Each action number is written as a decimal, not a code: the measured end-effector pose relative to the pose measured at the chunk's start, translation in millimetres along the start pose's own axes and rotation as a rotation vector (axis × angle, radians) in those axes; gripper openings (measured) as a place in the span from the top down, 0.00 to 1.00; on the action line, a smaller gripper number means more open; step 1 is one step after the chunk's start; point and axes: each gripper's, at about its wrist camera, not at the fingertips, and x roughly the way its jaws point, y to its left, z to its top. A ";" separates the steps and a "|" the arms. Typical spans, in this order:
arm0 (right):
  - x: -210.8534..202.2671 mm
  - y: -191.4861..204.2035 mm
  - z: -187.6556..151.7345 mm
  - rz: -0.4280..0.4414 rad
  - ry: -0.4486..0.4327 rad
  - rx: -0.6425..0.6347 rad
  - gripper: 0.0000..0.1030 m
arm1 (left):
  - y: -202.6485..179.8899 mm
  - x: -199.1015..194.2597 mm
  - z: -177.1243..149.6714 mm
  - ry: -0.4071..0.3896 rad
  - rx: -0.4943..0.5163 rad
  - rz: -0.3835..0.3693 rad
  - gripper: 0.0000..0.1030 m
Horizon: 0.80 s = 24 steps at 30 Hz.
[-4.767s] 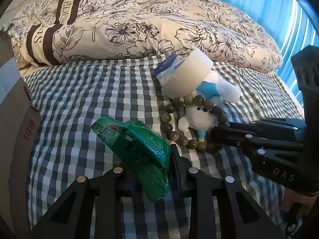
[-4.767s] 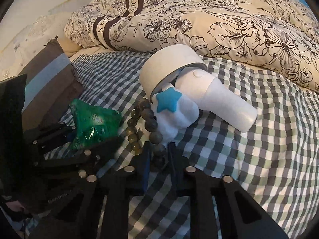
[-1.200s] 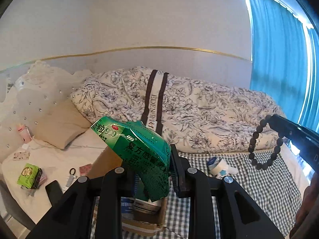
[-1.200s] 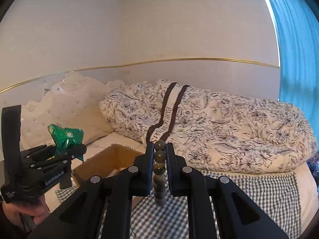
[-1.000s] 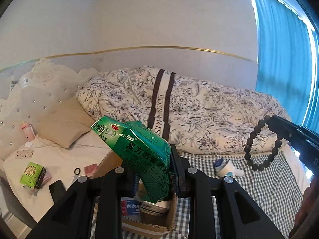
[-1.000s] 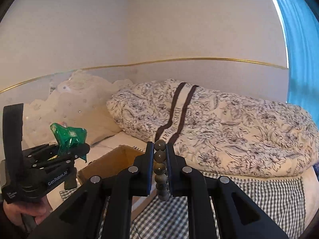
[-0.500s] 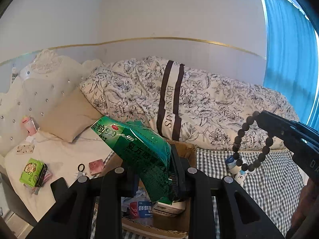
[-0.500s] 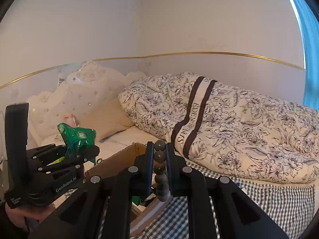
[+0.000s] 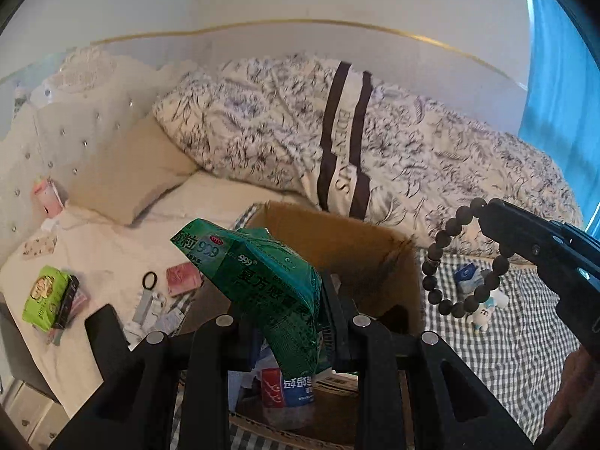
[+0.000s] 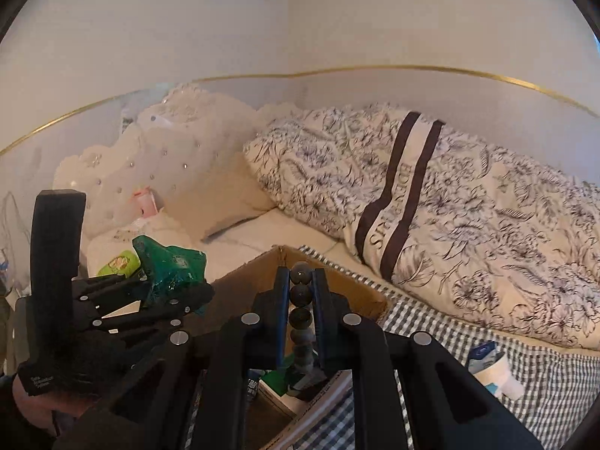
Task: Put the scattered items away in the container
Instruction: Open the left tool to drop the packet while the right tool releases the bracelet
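A bed (image 9: 498, 341) in gingham sheeting is filling the room, a floral duvet (image 10: 468, 232) lying bunched along pale walls (image 10: 300, 18) trimmed with a gold line (image 10: 412, 69). A cream tufted headboard (image 10: 157, 172) is standing left; daylight is glowing through a blue curtain (image 9: 558, 86).

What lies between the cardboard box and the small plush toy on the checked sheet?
In the left wrist view, the bead bracelet hangs there in the air from the right tongs, between the cardboard box and plush toy.

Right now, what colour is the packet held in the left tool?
Green, glossy, with white print; the packet shows best in the left wrist view.
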 end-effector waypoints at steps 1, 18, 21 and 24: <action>5.9 -0.5 -0.9 0.004 0.009 0.001 0.89 | 1.5 5.4 -1.1 0.010 -0.002 0.000 0.75; 98.3 -1.3 -22.9 0.035 0.135 -0.007 0.89 | 27.0 78.7 -14.8 0.116 -0.063 -0.023 0.74; 106.7 0.3 -27.0 0.032 0.144 -0.015 0.89 | 27.9 84.8 -16.5 0.124 -0.065 -0.020 0.74; 113.8 -0.9 -30.3 0.020 0.156 -0.015 0.89 | 26.8 86.4 -17.6 0.124 -0.062 -0.021 0.70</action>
